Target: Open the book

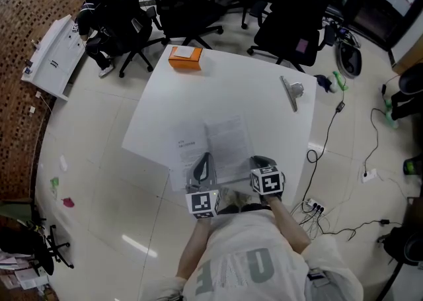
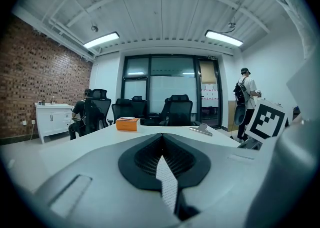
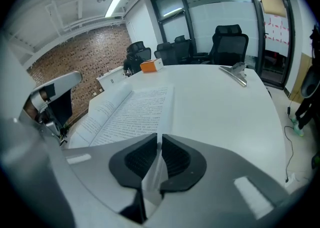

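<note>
Item one, left gripper (image 1: 203, 161): held near level at the near edge of the book (image 1: 215, 147), jaws pinched together on one printed page (image 2: 167, 184).

Item two, right gripper (image 1: 259, 161): tilted downward, jaws narrow, nipping the right-hand pages (image 3: 152, 179).

I see the book lying open at the near side of the white table (image 1: 264, 128).

Far side: orange box (image 1: 185, 57), contents not visible; metal clip (image 1: 291, 91).
</note>
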